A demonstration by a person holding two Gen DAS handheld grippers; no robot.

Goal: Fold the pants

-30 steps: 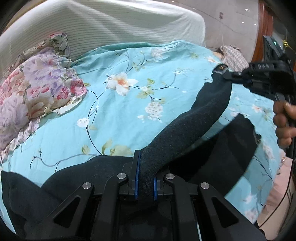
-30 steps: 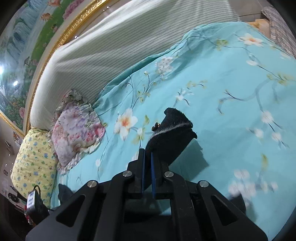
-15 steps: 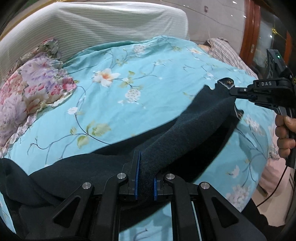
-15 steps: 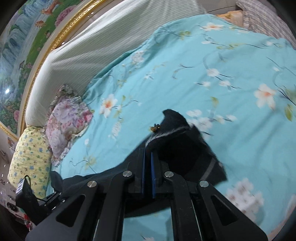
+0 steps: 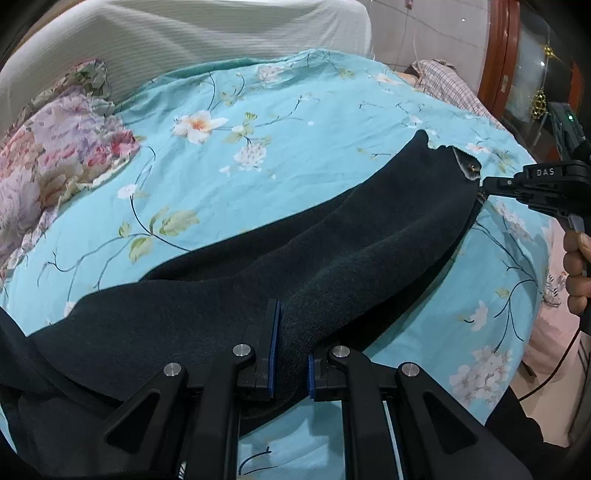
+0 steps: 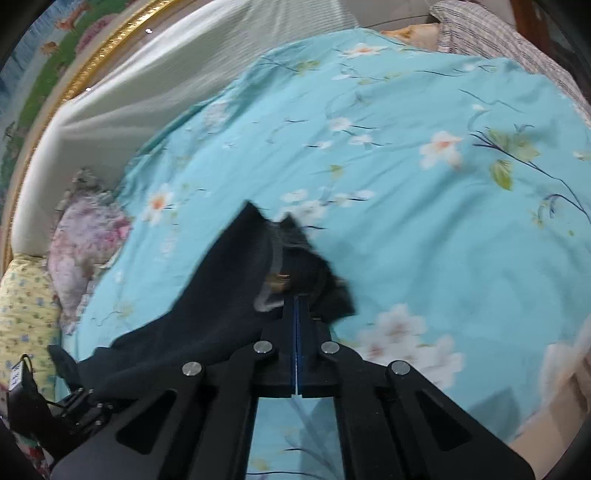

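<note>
Dark charcoal pants (image 5: 351, 258) lie stretched across a turquoise floral bedspread (image 5: 258, 177). My left gripper (image 5: 290, 354) is shut on a thick fold of the pants at the near edge. My right gripper (image 5: 484, 186) shows at the right of the left wrist view, pinching the waistband corner by its metal button (image 5: 472, 168). In the right wrist view the right gripper (image 6: 297, 306) is shut on that waistband corner of the pants (image 6: 221, 295), with the fabric trailing left toward the left gripper (image 6: 79, 404).
A floral pillow (image 5: 48, 173) and a yellow pillow (image 6: 22, 302) lie at the left. A white padded headboard (image 5: 184, 33) stands behind. A checked cloth (image 5: 447, 85) lies at the far right corner. The bed edge falls away at the right (image 5: 535, 332).
Both grippers have lowered the stretched pants toward the bedspread. The right gripper moved down and right with the waistband; more of the fabric now rests on the bed.
</note>
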